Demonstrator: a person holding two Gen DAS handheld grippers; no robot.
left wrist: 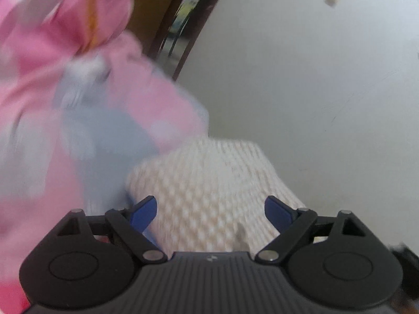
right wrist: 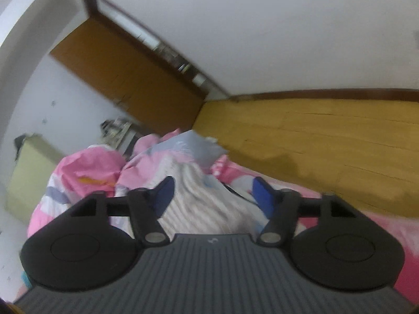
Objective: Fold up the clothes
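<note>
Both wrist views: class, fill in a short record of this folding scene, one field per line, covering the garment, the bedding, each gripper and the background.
garment: cream-and-white checked knit cloth, lying in front of both grippers
bedding: pink quilt with grey-blue and white patches, bunched up
left gripper: open, blue pads apart, nothing clamped
right gripper: open, over the cloth
background: brown wooden door, white wall, yellow wooden panel
image quality: motion-blurred
</note>
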